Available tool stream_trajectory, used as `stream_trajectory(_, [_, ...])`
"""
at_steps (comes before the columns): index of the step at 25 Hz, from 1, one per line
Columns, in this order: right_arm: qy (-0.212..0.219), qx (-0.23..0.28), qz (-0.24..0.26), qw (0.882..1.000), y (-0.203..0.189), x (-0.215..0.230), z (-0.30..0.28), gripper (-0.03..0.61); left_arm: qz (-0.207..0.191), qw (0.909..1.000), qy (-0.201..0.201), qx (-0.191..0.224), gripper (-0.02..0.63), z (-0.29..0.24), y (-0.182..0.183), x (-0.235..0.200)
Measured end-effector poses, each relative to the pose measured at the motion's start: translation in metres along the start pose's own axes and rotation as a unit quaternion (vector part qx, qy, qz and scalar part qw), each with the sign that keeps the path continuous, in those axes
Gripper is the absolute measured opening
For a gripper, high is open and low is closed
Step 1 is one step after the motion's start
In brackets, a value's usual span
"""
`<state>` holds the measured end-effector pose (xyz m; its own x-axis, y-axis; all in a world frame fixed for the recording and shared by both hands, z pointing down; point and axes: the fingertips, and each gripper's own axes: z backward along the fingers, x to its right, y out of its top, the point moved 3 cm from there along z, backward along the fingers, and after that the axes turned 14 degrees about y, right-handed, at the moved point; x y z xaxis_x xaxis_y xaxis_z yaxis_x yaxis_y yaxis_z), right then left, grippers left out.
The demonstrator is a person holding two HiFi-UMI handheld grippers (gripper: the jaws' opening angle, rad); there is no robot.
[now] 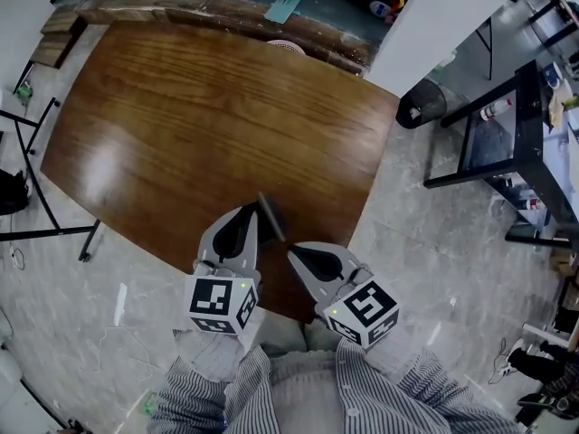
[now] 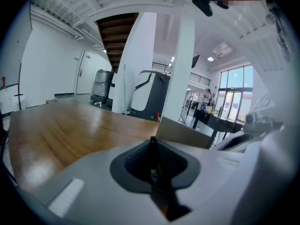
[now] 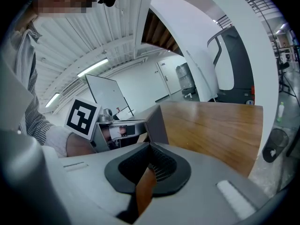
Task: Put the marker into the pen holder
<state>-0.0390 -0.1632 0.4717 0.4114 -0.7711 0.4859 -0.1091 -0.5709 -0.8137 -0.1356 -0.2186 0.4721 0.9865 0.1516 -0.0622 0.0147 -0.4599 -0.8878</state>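
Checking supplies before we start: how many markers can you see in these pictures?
1. A dark marker is clamped in the left gripper, over the near edge of the wooden table. No other marker shows on the table, though some may lie out of view.

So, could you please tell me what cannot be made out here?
Pen holder: in no view.
Grey slab ahead of the left gripper: head view, too small and blurred to identify.
Thin dark marker: left gripper view, the shut jaws cover most of it.

Marker (image 1: 271,217), perhaps, over table (image 1: 181,134) edge
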Motion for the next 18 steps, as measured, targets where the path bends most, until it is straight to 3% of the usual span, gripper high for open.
stream_trajectory(5, [-0.001,0.002,-0.003,1.0,-0.0001,0.0022,0.0019,0.0,-0.036,0.9992,0.017,0.001,0.048,-0.0058,-0.0007,0.0021])
stream_trajectory(8, [-0.003,0.004,-0.005,1.0,-0.0002,0.004,0.0047,0.0,-0.036,0.9992,0.015,-0.005,0.051,-0.008,-0.0026,0.0049])
stream_trajectory(10, [-0.004,0.004,-0.006,1.0,-0.0011,0.0046,0.0064,0.0,-0.037,0.9992,0.014,-0.008,0.091,-0.0086,-0.0043,0.0068])
stream_trajectory(18, [-0.003,0.003,-0.004,1.0,-0.0033,0.0017,0.0076,0.0,-0.026,0.9996,0.008,-0.009,0.094,-0.0078,-0.0045,0.0075])
